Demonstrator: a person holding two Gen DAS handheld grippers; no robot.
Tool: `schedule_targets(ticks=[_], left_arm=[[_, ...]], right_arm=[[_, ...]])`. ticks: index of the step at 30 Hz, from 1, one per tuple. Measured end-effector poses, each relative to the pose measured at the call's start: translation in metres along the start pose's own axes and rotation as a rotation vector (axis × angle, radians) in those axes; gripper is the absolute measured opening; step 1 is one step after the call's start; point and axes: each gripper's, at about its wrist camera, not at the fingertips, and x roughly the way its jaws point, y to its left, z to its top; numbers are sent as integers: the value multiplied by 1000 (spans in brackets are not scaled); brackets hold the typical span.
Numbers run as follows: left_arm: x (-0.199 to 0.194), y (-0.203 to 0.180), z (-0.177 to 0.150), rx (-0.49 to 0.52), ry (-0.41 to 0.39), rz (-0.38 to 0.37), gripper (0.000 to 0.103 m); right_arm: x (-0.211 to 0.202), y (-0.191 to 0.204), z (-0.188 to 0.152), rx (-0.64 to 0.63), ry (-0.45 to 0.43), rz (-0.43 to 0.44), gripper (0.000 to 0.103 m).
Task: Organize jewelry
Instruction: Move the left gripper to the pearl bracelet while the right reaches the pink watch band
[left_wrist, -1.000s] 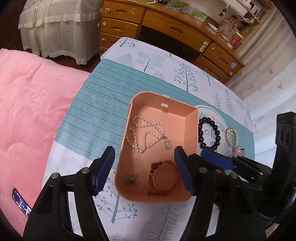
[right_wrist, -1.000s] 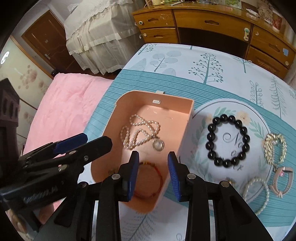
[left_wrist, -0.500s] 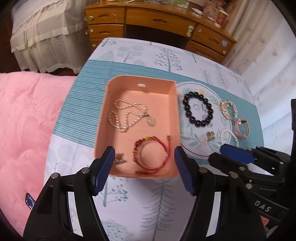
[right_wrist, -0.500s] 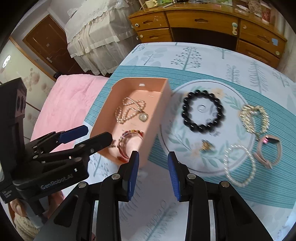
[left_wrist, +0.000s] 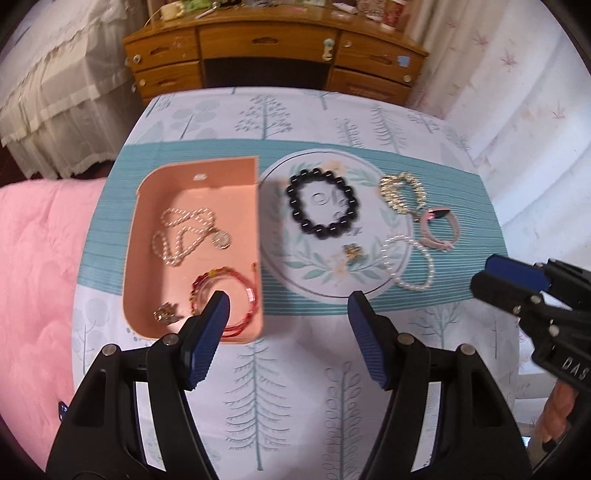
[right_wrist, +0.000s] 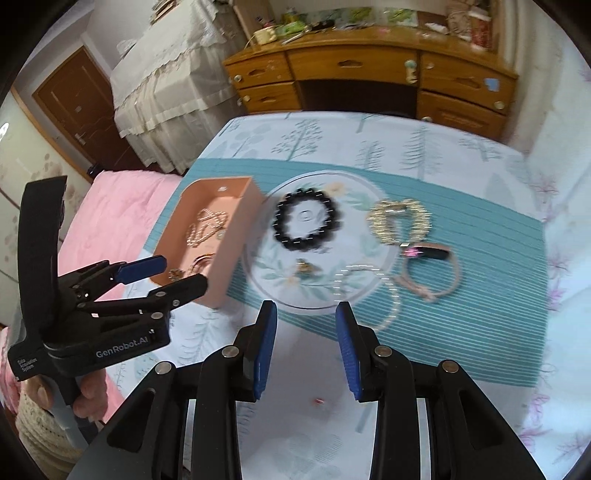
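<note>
Tablecloth (left_wrist: 280, 387); jewelry (right_wrist: 306, 221) beyond empty jaws.

The left gripper (right_wrist: 162, 275) bears "GenRobot.AI" in white on its black body, with small unreadable print beside it; the right gripper (left_wrist: 509, 278) shows "DAS".

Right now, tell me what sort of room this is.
Most likely a bedroom at home. A pink quilt lies beside the table, a wooden dresser with cluttered drawers stands behind it, and lace-edged bedding hangs near a door.
</note>
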Motion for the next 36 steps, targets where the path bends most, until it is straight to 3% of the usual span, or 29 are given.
schedule_targets(ticks=[9,17,23,34,36], left_arm=[[-25,-41,22,53,-47,-17,64],[-20,-80,49,122,-28,-25,64],[29,-102,56,166,69,-29,64],[113,-121,57,272,202,-51,59],[121,-125,57,293,215,-54,56]], right_arm=[[-52,-47,0,32,-65,-79,34],[-80,-84,28,77,-100,-129,34],[-37,-121,46,149,-12,-146,33],[77,-166,43,244,160,-125,32],[94,-167,42,245,180,-126,25]])
